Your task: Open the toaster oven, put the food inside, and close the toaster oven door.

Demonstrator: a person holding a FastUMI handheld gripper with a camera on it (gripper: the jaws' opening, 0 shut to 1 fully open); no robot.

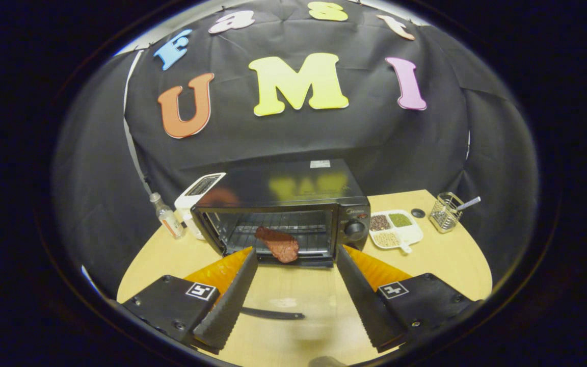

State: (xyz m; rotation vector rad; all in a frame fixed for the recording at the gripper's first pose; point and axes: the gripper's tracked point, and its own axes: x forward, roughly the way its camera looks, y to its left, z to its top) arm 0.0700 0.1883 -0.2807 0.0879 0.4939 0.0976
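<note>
Black cloth backed a round wooden table (456,265). Contents, left to right: a small clear bottle (167,216) with an orange label, unreadable; a white toaster (199,193) behind it; a black toaster oven (283,211), its glass door (293,326) folded down flat toward the camera, handle (273,314) showing as a dark bar between the fingers; a white divided dish (396,230) holding three kinds of grains or seeds; a small dark disc (418,212); a wire basket (445,212) with a utensil in it.

A reddish piece of meat (278,243) lay at the oven's mouth, on or just over the front of the rack; its exact seating could not be told.

The gripper (296,260) hung before the oven, jaws wide apart, holding nothing.

Step judged: food placed, door left to close. Next move likely called for getting under the door's front edge and swinging it up.

Writing: a small brand mark above the knob (354,228), too small to read; a sticker on the oven top, illegible.
</note>
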